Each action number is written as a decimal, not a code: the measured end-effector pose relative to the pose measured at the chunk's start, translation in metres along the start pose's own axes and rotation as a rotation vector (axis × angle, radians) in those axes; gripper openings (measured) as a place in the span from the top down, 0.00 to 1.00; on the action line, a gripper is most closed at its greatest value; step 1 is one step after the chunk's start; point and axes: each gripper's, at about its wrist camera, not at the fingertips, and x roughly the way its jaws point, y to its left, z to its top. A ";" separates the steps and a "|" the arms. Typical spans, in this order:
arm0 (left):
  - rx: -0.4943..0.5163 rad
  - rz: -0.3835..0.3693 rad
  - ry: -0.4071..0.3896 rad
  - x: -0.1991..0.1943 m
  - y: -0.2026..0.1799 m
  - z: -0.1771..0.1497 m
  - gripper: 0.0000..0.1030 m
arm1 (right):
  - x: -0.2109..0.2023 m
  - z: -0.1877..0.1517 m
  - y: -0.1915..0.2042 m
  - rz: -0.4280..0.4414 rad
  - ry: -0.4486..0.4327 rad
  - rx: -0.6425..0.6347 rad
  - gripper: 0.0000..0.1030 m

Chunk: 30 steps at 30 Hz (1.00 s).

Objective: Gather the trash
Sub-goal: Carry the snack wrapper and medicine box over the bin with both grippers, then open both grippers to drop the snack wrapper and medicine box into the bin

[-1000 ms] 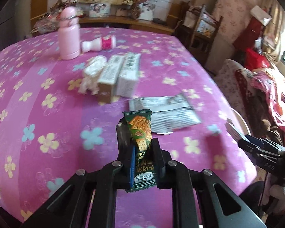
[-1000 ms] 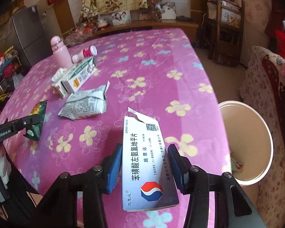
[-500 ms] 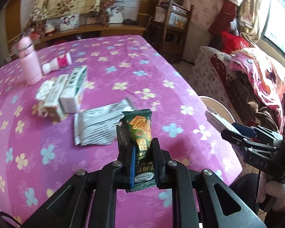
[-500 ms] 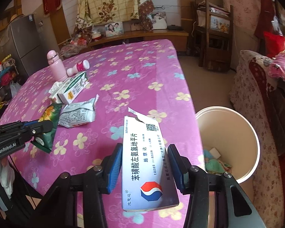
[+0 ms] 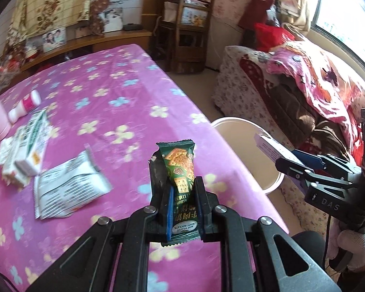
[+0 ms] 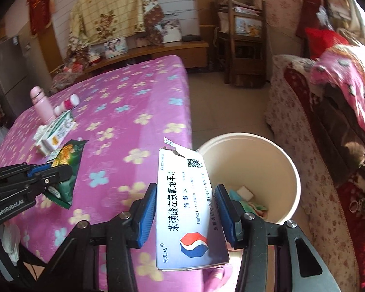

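My left gripper (image 5: 182, 194) is shut on a green biscuit wrapper (image 5: 180, 168), held upright above the table's right part; it also shows in the right wrist view (image 6: 67, 170). My right gripper (image 6: 186, 209) is shut on a torn white medicine box (image 6: 185, 204), held beside the table edge and near the cream bin (image 6: 289, 170). The bin (image 5: 233, 131) stands on the floor by the table and holds some trash. A silver wrapper (image 5: 68, 185) and white cartons (image 5: 29, 143) lie on the table.
The table has a pink flowered cloth (image 5: 114, 102). A pink flask (image 6: 41, 104) and a small pink-white bottle (image 6: 67, 103) are at its far left. A covered sofa (image 6: 328, 121) stands right of the bin, a wooden shelf (image 6: 243, 39) behind.
Both grippers have swung right toward the table's right edge with their loads. The bin has come into the left view and grown nearer in the right view.
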 end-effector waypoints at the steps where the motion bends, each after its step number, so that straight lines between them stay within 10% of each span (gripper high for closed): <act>1: 0.007 -0.007 0.004 0.004 -0.006 0.003 0.84 | 0.002 0.000 -0.007 -0.010 0.004 0.010 0.51; 21: 0.036 -0.122 0.085 0.095 -0.084 0.041 0.83 | 0.060 -0.008 -0.113 -0.082 0.077 0.236 0.44; 25: 0.005 -0.153 0.088 0.102 -0.083 0.045 0.48 | 0.072 -0.007 -0.130 -0.061 0.077 0.319 0.28; 30: 0.007 -0.131 0.072 0.098 -0.077 0.044 0.45 | 0.074 -0.015 -0.139 -0.037 0.087 0.369 0.28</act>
